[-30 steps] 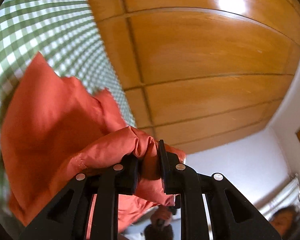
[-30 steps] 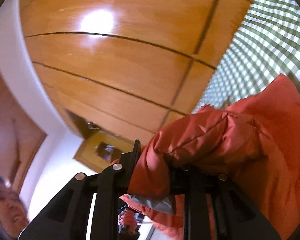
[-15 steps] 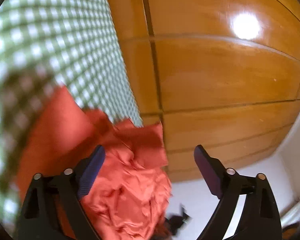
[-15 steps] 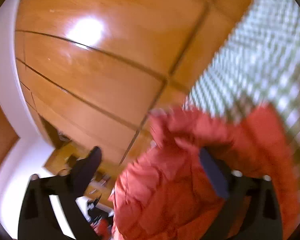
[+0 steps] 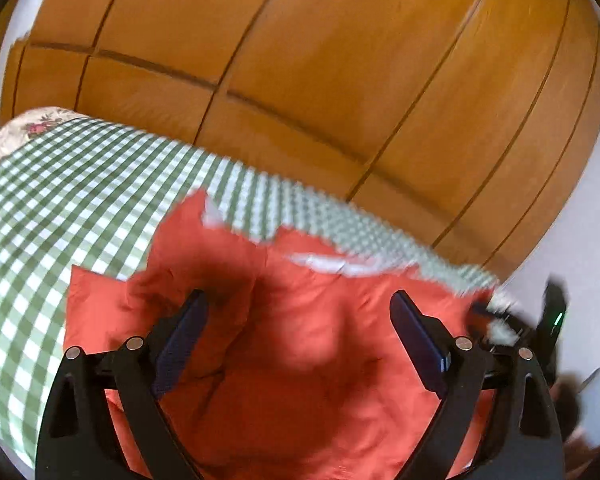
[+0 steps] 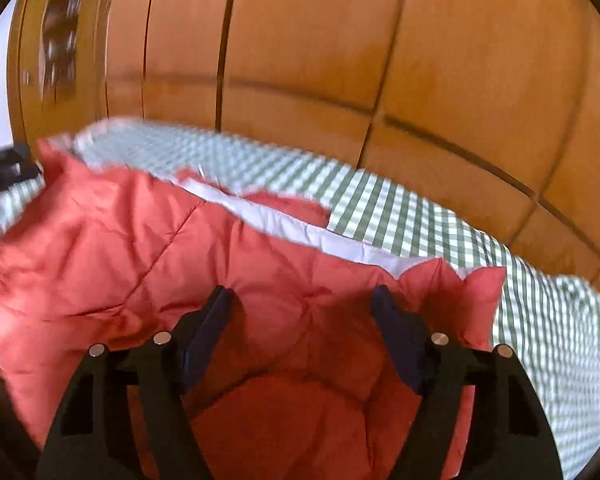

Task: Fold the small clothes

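A small red quilted garment [image 5: 300,352] with a pale lining lies crumpled on the green-checked cloth [image 5: 68,208]. My left gripper [image 5: 298,304] hovers over it with its jaws spread wide and nothing pinched between them. In the right wrist view the same red garment [image 6: 148,248] fills the foreground, its white lining edge [image 6: 300,232] showing along the far side. My right gripper [image 6: 302,300] is over it with its jaws closing; the cloth sits below and between the pads, which do not press on it. The other gripper [image 5: 552,320] shows at the right edge of the left wrist view.
A wooden panelled wardrobe [image 5: 340,60] stands right behind the checked surface [image 6: 440,220]. A floral fabric [image 5: 32,128] lies at the far left corner. White wall [image 5: 572,240] is at the right. Both views are motion-blurred.
Both grippers let go of the red garment and opened. It dropped onto the checked cloth. Both views rolled from sideways to nearly upright, and the hands swung back over the garment.
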`<state>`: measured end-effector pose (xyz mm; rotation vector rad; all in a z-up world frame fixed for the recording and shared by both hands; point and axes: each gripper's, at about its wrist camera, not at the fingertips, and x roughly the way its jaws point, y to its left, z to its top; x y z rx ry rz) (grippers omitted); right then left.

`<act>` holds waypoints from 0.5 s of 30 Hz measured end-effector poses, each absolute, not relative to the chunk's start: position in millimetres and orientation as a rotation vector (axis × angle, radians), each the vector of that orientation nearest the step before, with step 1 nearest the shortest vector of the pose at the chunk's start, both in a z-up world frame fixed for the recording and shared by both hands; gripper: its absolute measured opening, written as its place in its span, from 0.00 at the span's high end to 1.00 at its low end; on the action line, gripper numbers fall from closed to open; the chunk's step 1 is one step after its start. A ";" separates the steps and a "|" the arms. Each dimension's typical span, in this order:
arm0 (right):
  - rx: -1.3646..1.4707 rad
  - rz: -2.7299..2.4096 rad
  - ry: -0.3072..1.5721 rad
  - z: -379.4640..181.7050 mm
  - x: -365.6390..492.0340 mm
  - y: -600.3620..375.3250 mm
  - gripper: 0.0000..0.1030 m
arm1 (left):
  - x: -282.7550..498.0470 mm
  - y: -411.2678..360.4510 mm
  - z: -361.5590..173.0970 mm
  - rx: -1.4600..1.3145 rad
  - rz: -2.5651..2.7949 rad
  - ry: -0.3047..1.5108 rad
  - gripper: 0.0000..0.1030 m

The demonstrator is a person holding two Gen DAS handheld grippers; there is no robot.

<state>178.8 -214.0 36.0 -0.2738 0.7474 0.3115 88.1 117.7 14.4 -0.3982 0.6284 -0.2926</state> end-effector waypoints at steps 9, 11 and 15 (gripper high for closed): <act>0.093 0.312 0.825 -23.3 236.3 -273.7 0.20 | 126.3 129.9 -45.8 -0.319 -0.185 0.742 0.11; 0.106 0.320 0.815 -27.8 233.6 -274.9 0.20 | 126.1 132.4 -52.4 -0.322 -0.207 0.726 0.10; 0.146 0.339 0.805 -29.5 233.6 -279.2 0.18 | 124.9 132.3 -48.1 -0.314 -0.229 0.744 0.10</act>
